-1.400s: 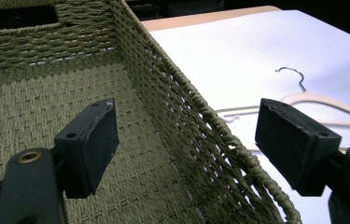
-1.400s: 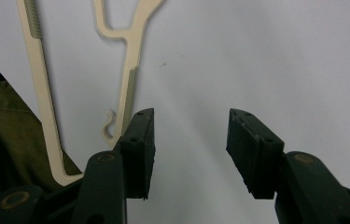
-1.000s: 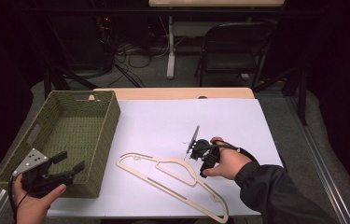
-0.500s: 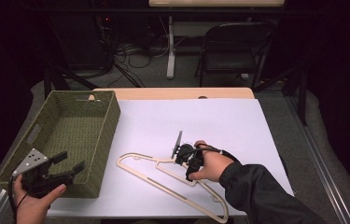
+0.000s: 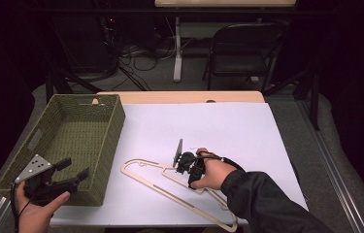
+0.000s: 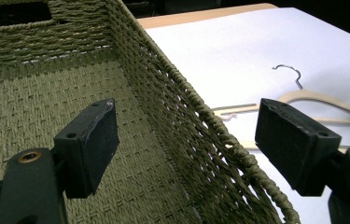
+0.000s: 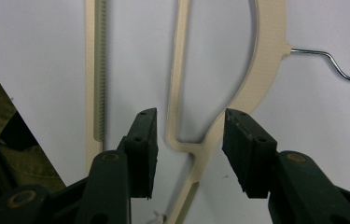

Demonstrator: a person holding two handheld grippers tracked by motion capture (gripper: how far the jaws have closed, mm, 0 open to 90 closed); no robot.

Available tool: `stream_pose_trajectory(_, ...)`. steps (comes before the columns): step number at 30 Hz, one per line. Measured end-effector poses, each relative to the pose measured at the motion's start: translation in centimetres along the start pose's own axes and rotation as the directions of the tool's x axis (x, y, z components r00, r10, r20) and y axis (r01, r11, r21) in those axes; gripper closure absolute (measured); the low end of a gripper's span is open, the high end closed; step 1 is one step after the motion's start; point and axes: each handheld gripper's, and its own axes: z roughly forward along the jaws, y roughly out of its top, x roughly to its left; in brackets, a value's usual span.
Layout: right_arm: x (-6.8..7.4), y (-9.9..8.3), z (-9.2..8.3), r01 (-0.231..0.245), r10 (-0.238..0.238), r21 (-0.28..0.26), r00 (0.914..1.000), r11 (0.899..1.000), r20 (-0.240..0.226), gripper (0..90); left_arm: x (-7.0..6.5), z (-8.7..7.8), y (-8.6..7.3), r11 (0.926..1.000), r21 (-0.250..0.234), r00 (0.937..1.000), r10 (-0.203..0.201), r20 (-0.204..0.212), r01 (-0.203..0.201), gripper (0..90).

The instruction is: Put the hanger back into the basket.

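Note:
A cream wooden hanger [image 5: 167, 191] with a wire hook lies flat on the white sheet [image 5: 228, 131]. My right gripper [image 5: 183, 162] points down at it near the hook end. In the right gripper view the jaws [image 7: 189, 140] straddle the hanger's [image 7: 270, 42] narrow notched bar; they have just been closing, but the pads stand apart from the wood. My left gripper [image 5: 75, 168] hangs open at the near right corner of the green woven basket [image 5: 116, 131]. In the left gripper view its jaws [image 6: 186, 135] straddle the basket rim [image 6: 200, 116] without touching it, with the hanger [image 6: 317, 98] beyond.
The basket's inside is bare. A strip of wooden tabletop [image 5: 179, 97] shows past the sheet's far edge. Behind the table stand a dark folding chair [image 5: 242, 48] and cables on the floor.
My right gripper has moved left and a little down across the sheet, from beside the hanger to over its hook end. The left hand has kept still.

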Motion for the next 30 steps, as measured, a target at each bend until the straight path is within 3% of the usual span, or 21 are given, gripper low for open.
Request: stream_pose_trajectory(30, 0.2, 2.4, 2.7, 0.000, 0.001, 0.025, 0.9999, 1.000, -0.011, 69.6, 0.0, 0.2, -0.1, 1.0000, 0.004, 1.0000, 0.002, 0.002, -0.002, 21.6)
